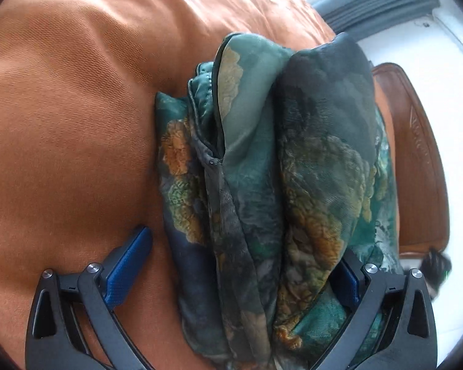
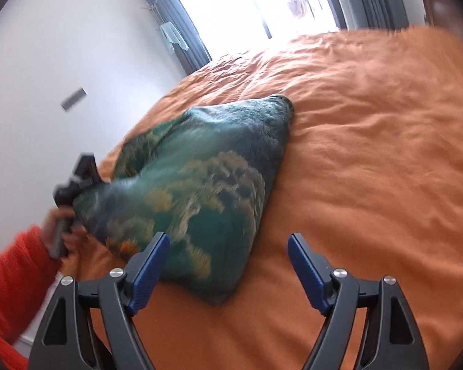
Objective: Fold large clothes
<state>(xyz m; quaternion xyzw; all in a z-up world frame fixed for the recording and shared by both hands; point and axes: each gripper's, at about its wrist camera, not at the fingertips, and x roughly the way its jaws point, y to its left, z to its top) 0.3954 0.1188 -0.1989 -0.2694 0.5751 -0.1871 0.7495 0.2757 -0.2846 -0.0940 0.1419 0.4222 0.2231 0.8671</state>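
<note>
A dark green garment (image 1: 262,166) with gold and orange print lies in a folded bundle on the orange bedspread (image 1: 71,117). In the left wrist view my left gripper (image 1: 244,246) is open, its jaws wide apart on either side of the bundle; the right finger is partly hidden under cloth. In the right wrist view the garment (image 2: 200,178) lies as a triangular heap. My right gripper (image 2: 228,243) is open and empty just in front of it, its left finger (image 2: 151,265) over the near edge. The left gripper (image 2: 77,182) shows at the heap's left end.
The orange bedspread (image 2: 370,154) stretches to the right and far side. A white wall (image 2: 46,77) and a bright window with grey curtains (image 2: 182,30) lie beyond. A brown wooden bed frame (image 1: 416,154) runs along the bed edge. My red sleeve (image 2: 12,283) is at lower left.
</note>
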